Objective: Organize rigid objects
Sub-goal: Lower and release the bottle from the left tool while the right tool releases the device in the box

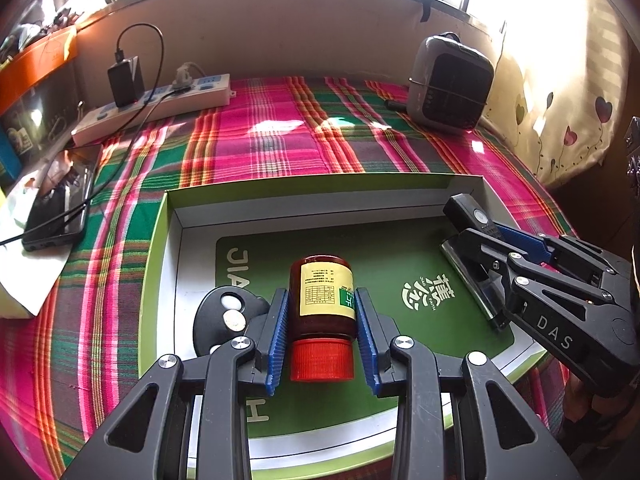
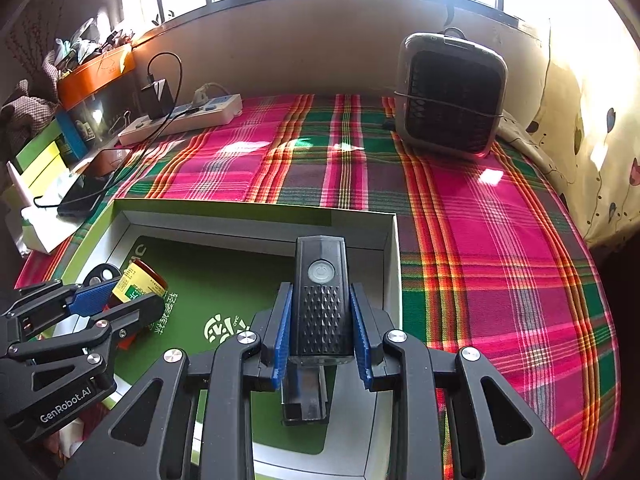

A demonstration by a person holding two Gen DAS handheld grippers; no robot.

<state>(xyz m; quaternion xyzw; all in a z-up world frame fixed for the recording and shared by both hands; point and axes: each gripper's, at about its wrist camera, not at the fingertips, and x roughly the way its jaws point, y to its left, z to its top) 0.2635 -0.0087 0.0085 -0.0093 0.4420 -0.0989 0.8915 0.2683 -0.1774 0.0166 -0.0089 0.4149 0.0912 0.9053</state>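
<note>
The largest container is a shallow box (image 1: 176, 220) with lime-green outer walls and a white inner rim, lying on the plaid cloth (image 1: 280, 132) directly under both grippers. A dark green printed mat (image 1: 384, 252) covers its floor. Inside it, between the fingers of the left gripper (image 1: 322, 336), lies a brown jar (image 1: 322, 300) with a yellow label and a red cap, the cap nearest the camera. Just left of that gripper's left finger a black key fob (image 1: 224, 316) rests on the box floor.

Toward the box's right side, the right gripper (image 2: 322, 336) holds a black flashlight-like device (image 2: 320, 300) with a round power button, tilted so its far end points toward the back wall of the box.

The left gripper's blue pads sit against the jar's two sides, partly open to its width. The right gripper's pads are closed narrowly on the black device, gripping its textured body.
</note>
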